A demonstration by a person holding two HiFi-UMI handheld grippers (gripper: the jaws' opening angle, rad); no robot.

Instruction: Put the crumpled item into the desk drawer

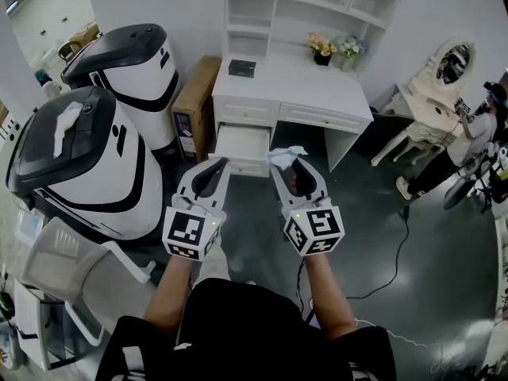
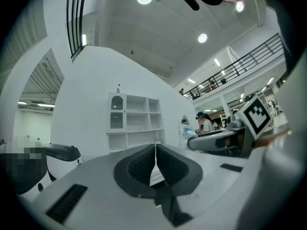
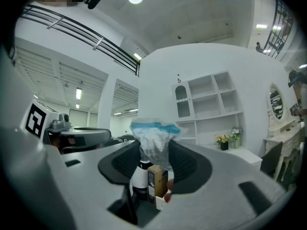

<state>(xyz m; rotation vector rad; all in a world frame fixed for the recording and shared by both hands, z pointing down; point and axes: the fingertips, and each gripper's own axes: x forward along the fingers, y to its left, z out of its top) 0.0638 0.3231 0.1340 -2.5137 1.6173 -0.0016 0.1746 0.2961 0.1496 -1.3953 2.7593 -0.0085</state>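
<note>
Both forearms are stretched forward, grippers side by side and aimed at the white desk (image 1: 305, 86). The right gripper (image 1: 289, 162) is pinching the crumpled item (image 3: 153, 139), a scrunched whitish wrapper with a blue edge that pokes out past the jaw tips. The left gripper (image 1: 214, 165) has its jaws pressed together on nothing. The desk drawer (image 1: 240, 144) sits pulled open just ahead of both sets of tips.

White wooden desk (image 1: 317, 86) stands on glossy dark grey floor (image 1: 413, 252), its open white drawer (image 1: 242, 144) pulled out. On desktop: dark pot of yellow flowers (image 1: 321, 51), flat dark square object (image 1: 242, 68). On floor: brown cardboard box (image 1: 194, 105) touching desk's side, thin black cable (image 1: 389, 280).
</note>
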